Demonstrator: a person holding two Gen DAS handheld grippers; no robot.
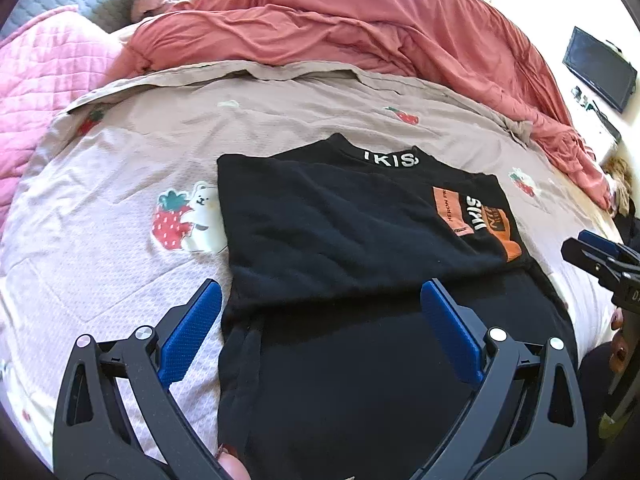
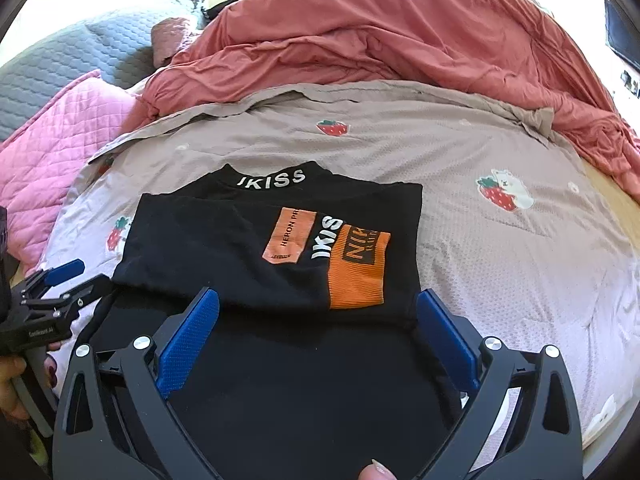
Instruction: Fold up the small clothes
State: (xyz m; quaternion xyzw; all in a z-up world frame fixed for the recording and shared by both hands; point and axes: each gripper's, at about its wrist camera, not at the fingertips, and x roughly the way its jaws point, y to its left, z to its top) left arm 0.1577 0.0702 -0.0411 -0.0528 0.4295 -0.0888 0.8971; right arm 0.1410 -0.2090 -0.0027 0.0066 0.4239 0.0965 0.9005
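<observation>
Centrally on the strawberry-print taupe quilt (image 2: 500, 248) lies the black cotton T-shirt w/ orange patch (image 2: 224, 248), partly folded, long axis running collar-to-hem straight away from both tools. Left gripper (image 1: 320, 312) and right gripper (image 2: 318, 316): jaws wide apart, empty, straddling near unfolded hem; neither clearly nearer.

Black shirt (image 2: 224, 248): matt knit cloth, with a ribbed orange patch (image 2: 356, 276). Bed cover (image 2: 500, 264): textured matt cloth with a fine dimpled weave. Red duvet (image 2: 380, 40): smooth, creased cloth. Pink blanket (image 1: 40, 80): quilted cloth. Left gripper (image 1: 320, 304) fingers (image 1: 192, 336): blue, stippled pads on matt black plastic arms with bright metal pivots.
</observation>
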